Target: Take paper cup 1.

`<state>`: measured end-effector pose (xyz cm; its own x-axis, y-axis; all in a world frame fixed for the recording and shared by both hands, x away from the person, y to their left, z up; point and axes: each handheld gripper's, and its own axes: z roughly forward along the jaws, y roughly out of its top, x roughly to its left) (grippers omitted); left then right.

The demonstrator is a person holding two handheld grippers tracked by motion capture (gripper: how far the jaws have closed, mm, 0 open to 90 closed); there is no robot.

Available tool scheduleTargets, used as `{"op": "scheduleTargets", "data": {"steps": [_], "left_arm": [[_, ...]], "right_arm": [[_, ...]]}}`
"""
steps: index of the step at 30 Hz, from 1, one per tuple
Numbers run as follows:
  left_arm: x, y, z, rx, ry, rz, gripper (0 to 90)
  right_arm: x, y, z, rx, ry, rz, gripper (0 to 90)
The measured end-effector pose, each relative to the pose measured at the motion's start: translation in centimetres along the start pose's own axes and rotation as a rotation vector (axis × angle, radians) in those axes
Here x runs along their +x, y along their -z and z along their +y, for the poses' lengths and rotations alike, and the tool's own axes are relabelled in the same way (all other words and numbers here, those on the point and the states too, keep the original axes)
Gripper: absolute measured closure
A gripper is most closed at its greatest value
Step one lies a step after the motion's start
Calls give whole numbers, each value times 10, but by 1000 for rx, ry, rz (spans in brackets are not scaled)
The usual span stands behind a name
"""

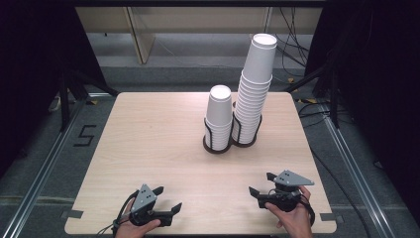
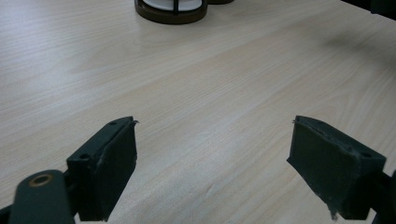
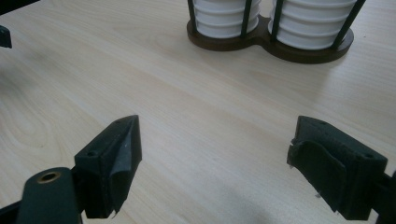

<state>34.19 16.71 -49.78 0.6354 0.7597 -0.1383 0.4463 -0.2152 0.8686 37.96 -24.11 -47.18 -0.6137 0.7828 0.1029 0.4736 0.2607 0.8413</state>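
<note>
Two cup stacks [image 1: 242, 99], holder [image 1: 230, 139], table [image 1: 148, 148]

This looks like a lab or test room, not a home. A light wooden table [image 1: 163, 148] stands alone on a grey floor [image 1: 44, 148]. Metal rails [image 1: 39, 173] run along the floor on both sides of it. Black stands [image 1: 64, 94] and dark curtains [image 1: 34, 59] are at the sides. Loose black cables [image 1: 292, 44] lie on the floor behind the table. A mark like the number 5 [image 1: 85, 135] is taped on the floor.
</note>
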Motion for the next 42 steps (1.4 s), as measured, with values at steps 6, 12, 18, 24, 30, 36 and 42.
{"op": "scheduleTargets", "data": {"steps": [6,12,18,24,30,36,42], "left_arm": [[1,0,0,0,-1,0,146],[0,0,0,-2,3,-3,146],[1,-1,0,-9,5,-10,146],[1,-1,-1,-4,3,-10,146],[2,1,0,4,0,3,146],[1,1,0,5,-1,-1,146],[1,1,0,2,1,-3,146]], "right_arm": [[0,0,2,-2,18,-13,169],[1,-2,5,-15,23,-4,185],[0,-2,10,-35,42,-31,185],[5,-7,16,-25,33,-8,175],[9,-11,28,-35,56,0,175],[11,-17,49,-59,68,6,175],[14,-25,68,-94,87,16,171]]}}
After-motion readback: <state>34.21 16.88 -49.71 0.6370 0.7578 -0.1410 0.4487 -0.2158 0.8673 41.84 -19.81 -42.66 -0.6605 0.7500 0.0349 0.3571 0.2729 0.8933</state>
